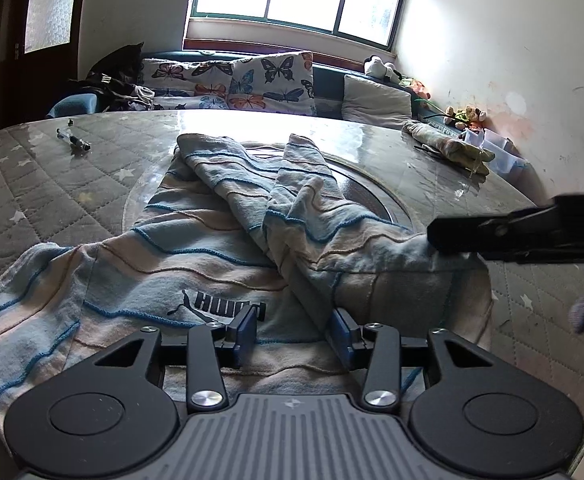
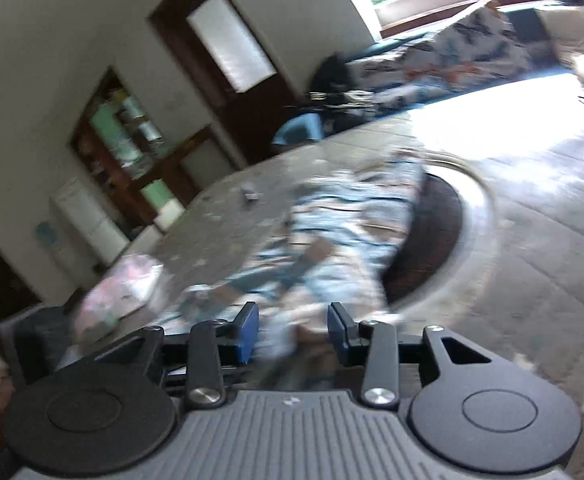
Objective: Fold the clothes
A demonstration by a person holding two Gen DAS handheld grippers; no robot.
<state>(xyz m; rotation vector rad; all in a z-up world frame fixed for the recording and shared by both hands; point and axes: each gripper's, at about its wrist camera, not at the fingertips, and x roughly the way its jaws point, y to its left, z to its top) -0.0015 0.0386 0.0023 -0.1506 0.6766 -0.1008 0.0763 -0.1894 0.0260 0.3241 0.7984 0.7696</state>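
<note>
A light blue and beige striped garment (image 1: 212, 240) with a black puma logo lies spread on the round table (image 1: 52, 184), its two long parts folded toward the middle. My left gripper (image 1: 293, 336) is open just above the garment's near edge, blue pads apart. My right gripper (image 1: 435, 236) shows in the left wrist view at the garment's right edge; its jaws look closed there. In the blurred right wrist view my right gripper (image 2: 293, 336) has its pads apart over the garment (image 2: 331, 240).
A pen (image 1: 74, 142) lies at the table's far left. A folded cloth (image 1: 447, 142) and plastic boxes (image 1: 499, 152) sit at the far right. A sofa with butterfly cushions (image 1: 252, 84) stands behind. A pink bundle (image 2: 120, 288) lies left of the garment.
</note>
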